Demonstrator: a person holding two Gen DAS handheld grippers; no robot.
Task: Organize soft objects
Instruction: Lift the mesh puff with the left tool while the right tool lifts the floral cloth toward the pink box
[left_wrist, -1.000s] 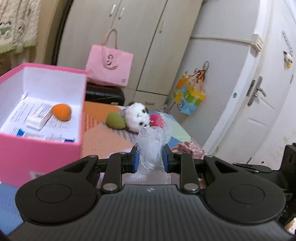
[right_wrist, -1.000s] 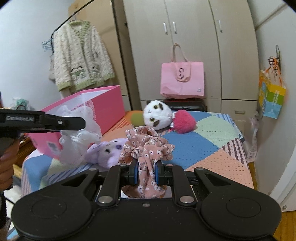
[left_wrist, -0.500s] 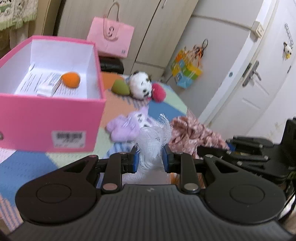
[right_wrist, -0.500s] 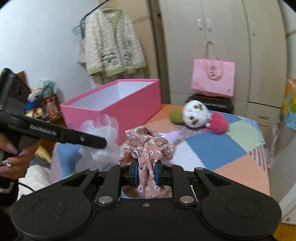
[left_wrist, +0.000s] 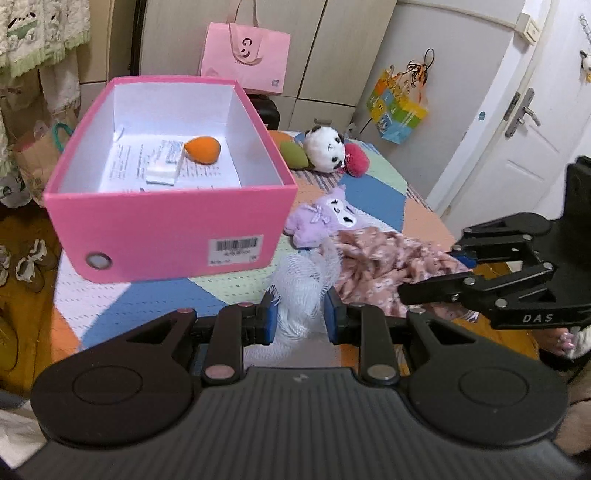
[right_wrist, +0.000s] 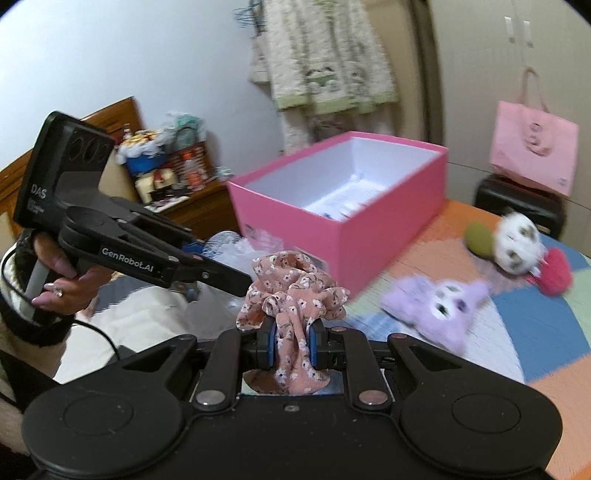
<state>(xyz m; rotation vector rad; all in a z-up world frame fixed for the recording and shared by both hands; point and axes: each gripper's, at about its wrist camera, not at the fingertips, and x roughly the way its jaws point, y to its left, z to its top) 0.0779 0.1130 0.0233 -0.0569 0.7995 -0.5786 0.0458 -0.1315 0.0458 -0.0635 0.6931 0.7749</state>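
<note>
My left gripper (left_wrist: 300, 315) is shut on a white mesh puff (left_wrist: 304, 284), held above the patchwork table in front of the open pink box (left_wrist: 170, 229). My right gripper (right_wrist: 291, 341) is shut on a pink floral cloth (right_wrist: 291, 291); the same cloth (left_wrist: 376, 266) hangs at the right in the left wrist view. Inside the box lie an orange sponge (left_wrist: 202, 149) and papers. On the table sit a purple plush (left_wrist: 325, 219), a panda plush (left_wrist: 327, 147), a red pompom (left_wrist: 356, 162) and a green sponge (left_wrist: 293, 155).
A pink tote bag (left_wrist: 245, 57) stands against the wardrobe behind the table. A colourful bag (left_wrist: 397, 107) hangs at the right by a white door. A wooden side table with clutter (right_wrist: 166, 166) is left of the box. A hand (right_wrist: 64, 280) holds the left gripper.
Both grippers have risen and pulled back from the table with their items; the views now look down into the pink box. The right view has swung left toward the box.
</note>
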